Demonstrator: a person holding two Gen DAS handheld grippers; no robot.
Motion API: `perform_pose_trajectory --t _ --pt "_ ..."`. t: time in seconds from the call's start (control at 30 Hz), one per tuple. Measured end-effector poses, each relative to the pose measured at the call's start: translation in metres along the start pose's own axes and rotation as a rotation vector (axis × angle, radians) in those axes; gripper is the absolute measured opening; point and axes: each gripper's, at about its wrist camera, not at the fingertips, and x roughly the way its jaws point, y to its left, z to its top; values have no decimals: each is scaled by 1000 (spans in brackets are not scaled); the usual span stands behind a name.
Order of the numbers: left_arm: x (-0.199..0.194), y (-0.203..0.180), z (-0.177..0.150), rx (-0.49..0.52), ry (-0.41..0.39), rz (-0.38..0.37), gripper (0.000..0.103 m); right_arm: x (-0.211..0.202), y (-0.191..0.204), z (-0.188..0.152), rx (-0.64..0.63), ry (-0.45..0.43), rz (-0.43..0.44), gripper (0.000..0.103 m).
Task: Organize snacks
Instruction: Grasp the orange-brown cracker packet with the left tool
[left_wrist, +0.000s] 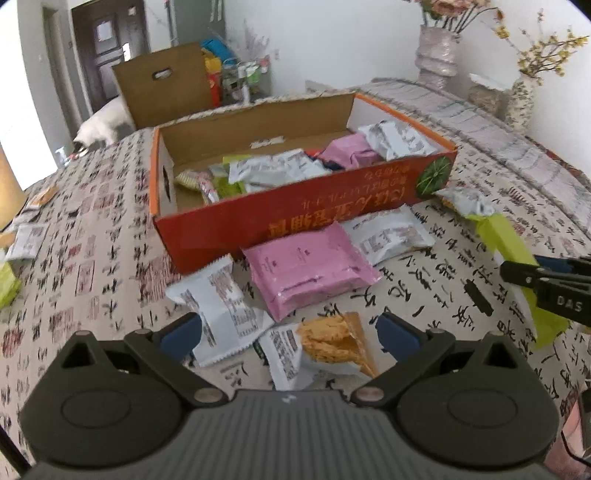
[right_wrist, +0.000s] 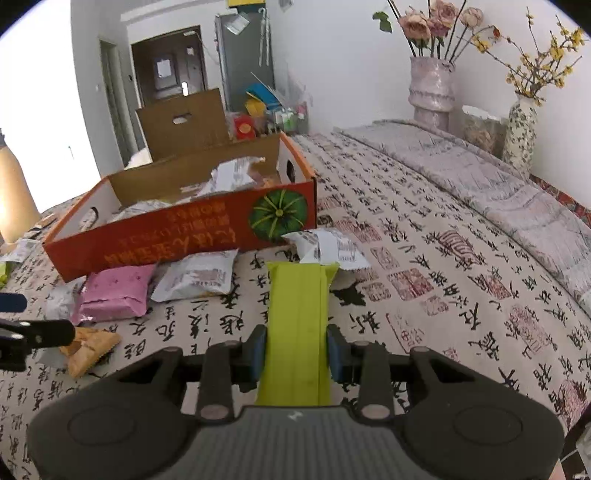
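Pinching a long green packet (right_wrist: 297, 328) between its blue pads (right_wrist: 257, 356), the right gripper (right_wrist: 296, 356) holds it lengthwise along the fingers, the far end pointing toward the box (right_wrist: 177, 240). The pads press both long edges of the packet. The packet's far end reaches a white packet (right_wrist: 328, 249) lying just beside the box's pumpkin-printed corner.

The left gripper (left_wrist: 291, 334) stands spread, nothing between its pads (left_wrist: 183, 332). Below its gap, on the cloth (left_wrist: 92, 258), lie a white packet (left_wrist: 221, 314) and an orange cracker packet (left_wrist: 332, 341); whether either pad touches them cannot be told.

Relative to the box:
- A pink packet (left_wrist: 310, 266) lies just in front of its printed wall, near the middle.
- A grey-white packet (left_wrist: 388, 236) lies beside the pink one, toward the pumpkin corner.
- Inside the box are several packets: white, pink and green ones, piled toward the pumpkin end.
- In the left wrist view the right gripper with the green packet appears out beyond the pumpkin corner.
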Motion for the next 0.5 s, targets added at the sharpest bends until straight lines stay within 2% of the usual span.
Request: perform_pose_trajectory --t 0.23,0.27,0.33,0.4,0.5 --pt "11 -12 -7 -64 58 44 101 -6 -7 -5 -25 -31 47 33" --pt "13 -15 -7 -66 65 50 98 -7 -8 -6 -26 -34 54 33" --pt "18 -20 -8 -69 84 65 87 -8 -11 -6 -28 -38 68 33" --pt "22 -22 -8 -80 109 69 67 -9 -12 -7 -32 -45 81 33" --pt "24 -27 -8 -71 111 81 63 -11 -14 -8 -38 -53 97 33"
